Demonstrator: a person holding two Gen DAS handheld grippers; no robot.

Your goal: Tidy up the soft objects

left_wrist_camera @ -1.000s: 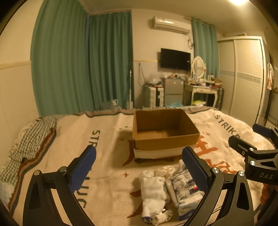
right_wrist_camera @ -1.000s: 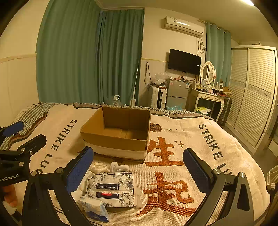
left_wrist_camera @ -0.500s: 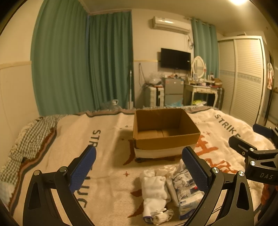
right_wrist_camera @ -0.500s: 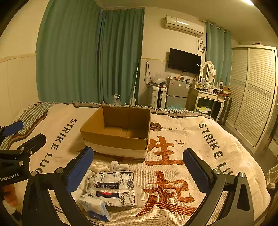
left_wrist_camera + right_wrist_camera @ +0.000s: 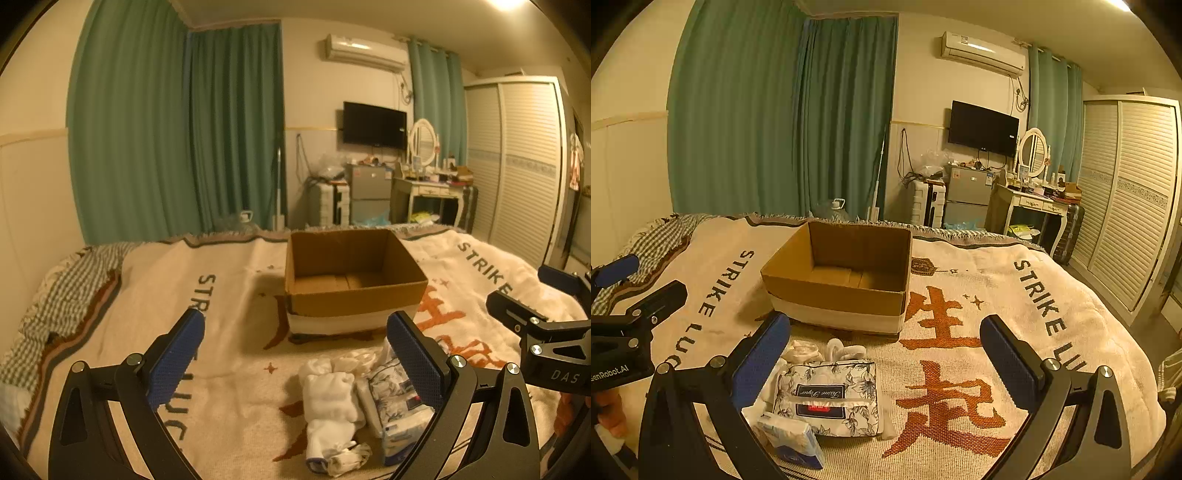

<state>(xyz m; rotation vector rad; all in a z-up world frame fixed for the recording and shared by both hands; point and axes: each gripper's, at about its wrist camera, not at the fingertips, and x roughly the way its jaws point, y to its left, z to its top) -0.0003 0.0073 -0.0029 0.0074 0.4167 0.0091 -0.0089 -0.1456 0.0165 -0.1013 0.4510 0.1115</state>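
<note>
Left gripper [image 5: 295,360] and right gripper [image 5: 884,360] are both hovering wide open, gripping nothing. Soft pile is sitting on the blanket [image 5: 960,369] just near of the cardboard box [image 5: 846,273]: floral tissue pouch [image 5: 829,397], white socks [image 5: 330,402], small tissue pack [image 5: 792,439].

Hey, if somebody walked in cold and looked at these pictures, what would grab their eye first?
Probably the open cardboard box, empty as far as its inside shows, sitting mid-bed on a cream blanket with big orange characters and STRIKE lettering. In front of it lies a small heap: a floral tissue pouch, white socks and a blue-and-white tissue pack. The left gripper and right gripper hover open above the heap.
</note>
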